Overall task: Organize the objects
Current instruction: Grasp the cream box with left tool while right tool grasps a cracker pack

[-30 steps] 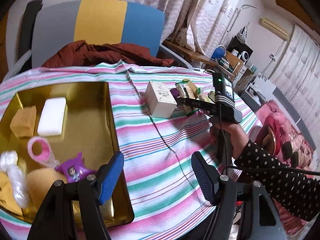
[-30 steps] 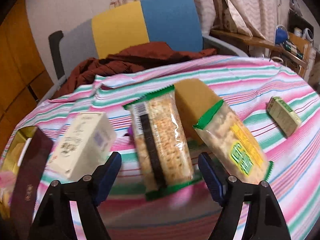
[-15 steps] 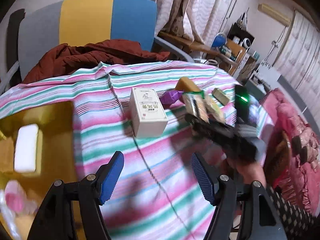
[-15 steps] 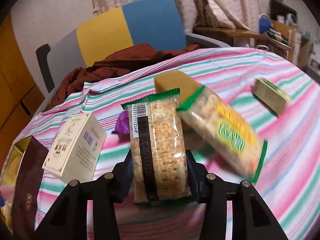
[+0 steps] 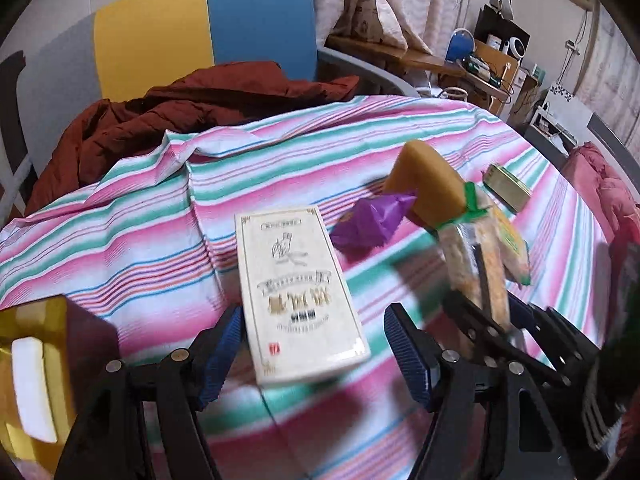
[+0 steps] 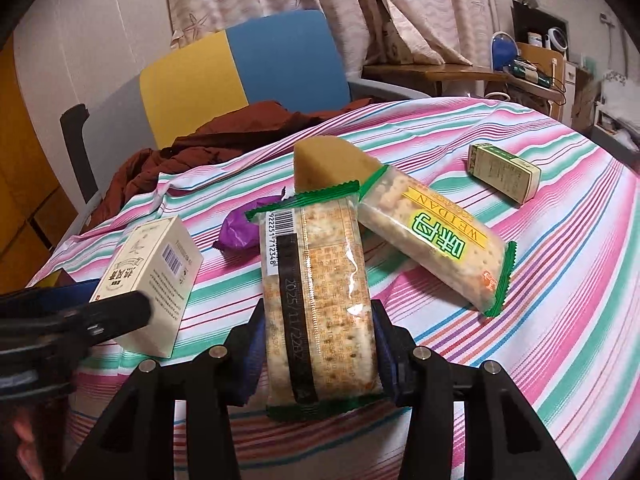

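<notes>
My right gripper [image 6: 318, 354] is shut on a clear cracker packet [image 6: 316, 292] with green ends; the packet also shows in the left wrist view [image 5: 476, 276]. My left gripper [image 5: 314, 350] is open, its jaws on either side of a cream box [image 5: 298, 290] that lies on the striped tablecloth [image 5: 160, 220]. The box also shows in the right wrist view [image 6: 150, 272]. A second cracker packet [image 6: 436, 240], a tan sponge [image 6: 328, 162], a purple wrapper [image 6: 242, 232] and a small green box [image 6: 504, 172] lie on the cloth.
A gold tray [image 5: 28, 380] holding a white block sits at the left edge of the table. A blue, yellow and grey chair [image 5: 200, 24] with a dark red garment [image 5: 180, 112] stands behind the table. A cluttered desk [image 5: 472, 64] stands far right.
My left gripper moved right from over the gold tray to the cream box. My right gripper closed on the cracker packet and lifted its near end.
</notes>
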